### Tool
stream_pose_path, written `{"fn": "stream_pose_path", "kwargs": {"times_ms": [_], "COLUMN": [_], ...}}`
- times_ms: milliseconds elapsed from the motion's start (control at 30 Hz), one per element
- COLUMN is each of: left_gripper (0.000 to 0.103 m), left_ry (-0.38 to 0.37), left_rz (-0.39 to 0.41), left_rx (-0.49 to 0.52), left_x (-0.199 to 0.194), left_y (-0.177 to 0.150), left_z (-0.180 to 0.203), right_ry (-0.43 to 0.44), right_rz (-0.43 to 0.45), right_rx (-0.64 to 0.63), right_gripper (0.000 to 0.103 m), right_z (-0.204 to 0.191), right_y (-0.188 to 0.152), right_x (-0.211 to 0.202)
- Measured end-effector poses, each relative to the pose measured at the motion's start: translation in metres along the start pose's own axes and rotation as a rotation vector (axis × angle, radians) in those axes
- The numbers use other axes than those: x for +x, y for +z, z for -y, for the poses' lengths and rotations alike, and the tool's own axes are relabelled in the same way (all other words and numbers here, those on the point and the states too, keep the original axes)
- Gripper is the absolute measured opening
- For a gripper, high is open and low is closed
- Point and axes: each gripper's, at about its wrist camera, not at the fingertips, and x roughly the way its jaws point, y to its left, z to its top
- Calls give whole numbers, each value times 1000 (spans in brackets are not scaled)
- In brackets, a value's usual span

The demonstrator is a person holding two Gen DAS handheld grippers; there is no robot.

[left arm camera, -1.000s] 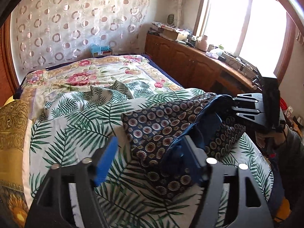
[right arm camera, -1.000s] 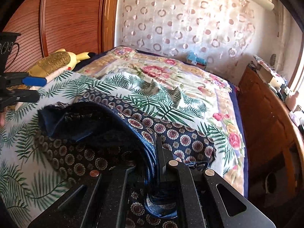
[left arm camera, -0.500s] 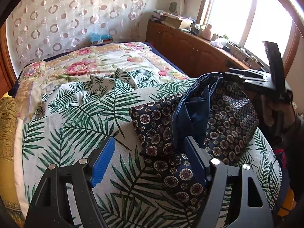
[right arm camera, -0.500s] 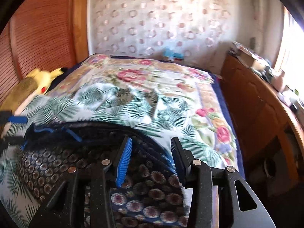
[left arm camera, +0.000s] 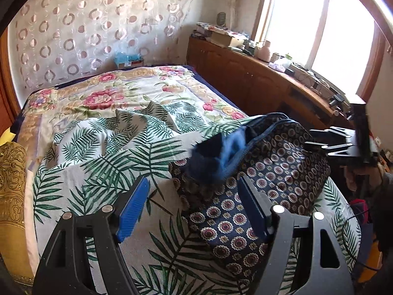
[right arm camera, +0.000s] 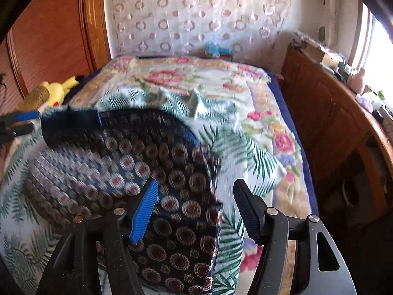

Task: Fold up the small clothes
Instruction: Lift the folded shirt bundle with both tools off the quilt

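The main risk was that the fold would not hold: the navy lining flap stood raised at the far edge of the patterned garment (left arm camera: 267,184), and the cloth, soft and slack, looked likely to slump open or slide crooked on the rumpled palm-leaf sheet (left arm camera: 103,162) once nothing pinned it. A careless sweep of either tool could also drag the top layer askew.

The right gripper (right arm camera: 194,204) was opening, its fingers spread over the near corner of the garment without pressing on it. The left gripper (left arm camera: 194,204) stood wide open and empty, hovering just above the garment's near left edge.

The garment lay on the bed, toward its near right side, on top of the sheet. It was dark navy with rows of round medallions, doubled over into a bulky, uneven wad with a blue-piped edge curving along the far side.
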Motion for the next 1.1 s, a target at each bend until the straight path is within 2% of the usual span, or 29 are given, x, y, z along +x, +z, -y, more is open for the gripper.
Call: {"fn": "stream_pose_path", "kwargs": {"times_ms": [100, 300, 467, 733, 833, 900, 933, 1000, 1033, 1067, 1100], "left_gripper": [77, 77, 77, 75, 68, 56, 52, 37, 32, 19, 12], "left_ry": [-12, 16, 31, -5, -14, -26, -37, -51, -56, -66, -81], "left_rz": [-21, -104, -120, -140, -138, -136, -138, -141, -145, -149, -151], "left_rx": [14, -7, -39, -63, -49, -38, -35, -29, -26, -26, -30], "left_x": [5, 41, 61, 80, 82, 83, 84, 86, 87, 87, 87], "left_y": [-3, 3, 13, 15, 15, 16, 16, 17, 17, 17, 18], "left_z": [1, -3, -17, -24, -20, -18, -16, -14, -13, -12, -12], "right_ry": [0, 18, 48, 94, 96, 92, 100, 115, 122, 139, 154], "right_rz": [-28, -35, -30, -23, -24, -27, -25, -25, -24, -22, -20], "right_rx": [21, 54, 76, 93, 83, 68, 58, 41, 35, 31, 30], "right_gripper": [66, 66, 66, 66, 66, 63, 56, 48, 39, 35, 23], "right_z": [5, 14, 14, 18, 14, 11, 9, 6, 5, 4, 4], "right_y": [-2, 13, 14, 14, 14, 14, 15, 15, 15, 15, 14], "right_x": [11, 26, 33, 51, 54, 55, 55, 55, 55, 55, 55]}}
